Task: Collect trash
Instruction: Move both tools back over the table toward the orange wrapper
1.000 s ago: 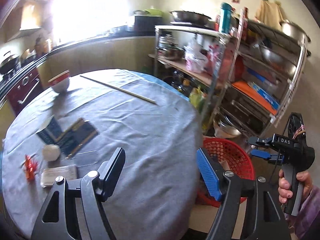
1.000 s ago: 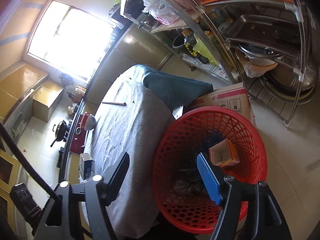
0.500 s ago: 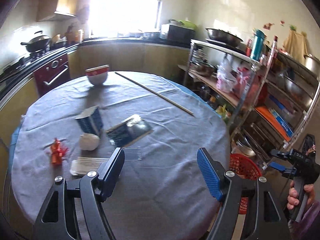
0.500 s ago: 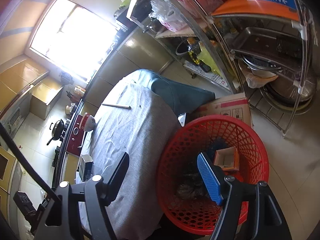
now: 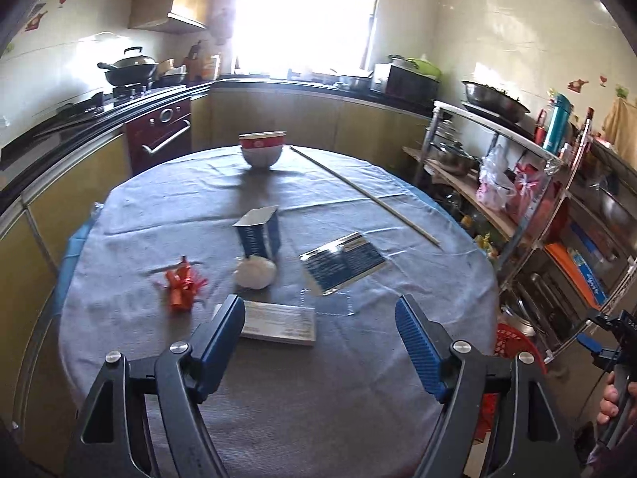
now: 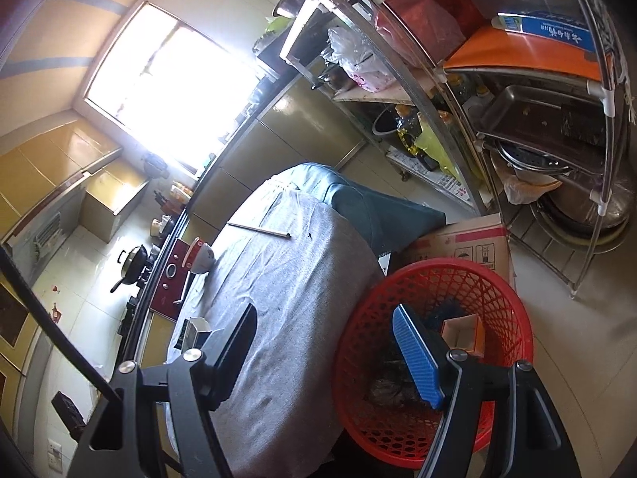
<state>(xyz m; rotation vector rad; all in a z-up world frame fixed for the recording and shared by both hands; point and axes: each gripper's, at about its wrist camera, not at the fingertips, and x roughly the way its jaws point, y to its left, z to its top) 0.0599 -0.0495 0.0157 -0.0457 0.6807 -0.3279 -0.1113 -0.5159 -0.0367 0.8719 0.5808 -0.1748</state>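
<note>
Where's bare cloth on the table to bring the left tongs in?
Free: the near edge below the flat white box, and the stretch between the bowl and the blue carton. Crowded: the middle, around the red wrapper and white wad.

from here i see a grey tablecloth (image 5: 167,199). on it, a red-banded white bowl (image 5: 261,150), a blue striped carton (image 5: 258,235), a white wad (image 5: 254,273) just beside that carton, and a red-orange ribbon (image 5: 181,285). beside the cloth's edge, a red lattice basket (image 6: 505,302) holding an orange box (image 6: 462,330).
</note>
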